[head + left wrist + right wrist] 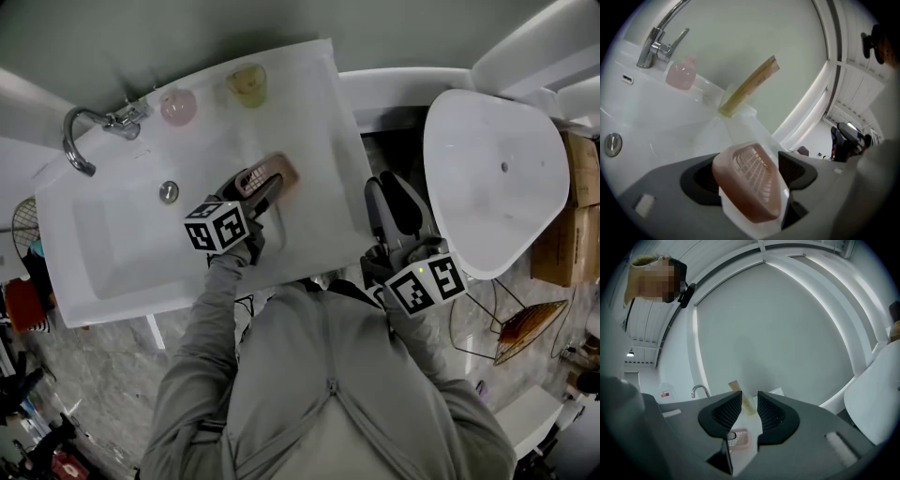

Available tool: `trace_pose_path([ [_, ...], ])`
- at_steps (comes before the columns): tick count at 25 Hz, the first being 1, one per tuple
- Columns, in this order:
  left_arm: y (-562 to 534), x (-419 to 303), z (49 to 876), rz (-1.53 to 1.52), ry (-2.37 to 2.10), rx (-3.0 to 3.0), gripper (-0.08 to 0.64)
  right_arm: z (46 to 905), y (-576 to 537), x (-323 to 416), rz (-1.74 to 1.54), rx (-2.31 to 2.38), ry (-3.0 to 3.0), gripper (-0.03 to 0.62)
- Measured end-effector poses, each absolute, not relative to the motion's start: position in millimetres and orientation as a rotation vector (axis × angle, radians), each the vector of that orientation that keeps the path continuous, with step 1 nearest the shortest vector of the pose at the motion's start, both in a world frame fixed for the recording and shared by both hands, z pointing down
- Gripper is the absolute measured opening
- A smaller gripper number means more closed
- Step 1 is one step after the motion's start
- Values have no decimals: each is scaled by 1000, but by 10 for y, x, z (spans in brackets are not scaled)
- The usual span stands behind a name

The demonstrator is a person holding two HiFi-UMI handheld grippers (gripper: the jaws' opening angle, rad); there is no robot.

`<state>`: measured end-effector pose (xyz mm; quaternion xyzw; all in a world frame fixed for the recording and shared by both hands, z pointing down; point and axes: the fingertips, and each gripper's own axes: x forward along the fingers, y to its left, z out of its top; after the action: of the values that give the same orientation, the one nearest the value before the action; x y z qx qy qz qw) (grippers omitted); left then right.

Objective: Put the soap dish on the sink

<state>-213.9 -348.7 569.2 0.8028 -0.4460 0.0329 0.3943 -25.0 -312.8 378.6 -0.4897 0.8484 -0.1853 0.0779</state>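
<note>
Grey zip-front jacket [323,394], grey left gripper [750,171], grey right gripper [749,404], black ribbed pads [725,414], black-and-white marker cubes [217,226]

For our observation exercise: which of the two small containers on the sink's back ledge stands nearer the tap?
The pink container, right beside the tap; the yellowish container stands well farther from it.

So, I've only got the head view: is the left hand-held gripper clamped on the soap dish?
Observer: No. In its own view the left hand-held gripper stands open. The pink soap dish sits between its jaws, and the pads don't seem to press it.
Operator: And the right one?
Observer: In its own view the right hand-held gripper shows a narrow gap between its jaws, with nothing in it.
</note>
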Motion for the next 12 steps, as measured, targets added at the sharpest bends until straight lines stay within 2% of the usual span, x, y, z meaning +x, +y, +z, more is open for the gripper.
trace_pose_path([
  [12,-3551,-1852,5800,272,-1183,2093,464,3777,-3090,-153,-547,-1488,2526,104],
])
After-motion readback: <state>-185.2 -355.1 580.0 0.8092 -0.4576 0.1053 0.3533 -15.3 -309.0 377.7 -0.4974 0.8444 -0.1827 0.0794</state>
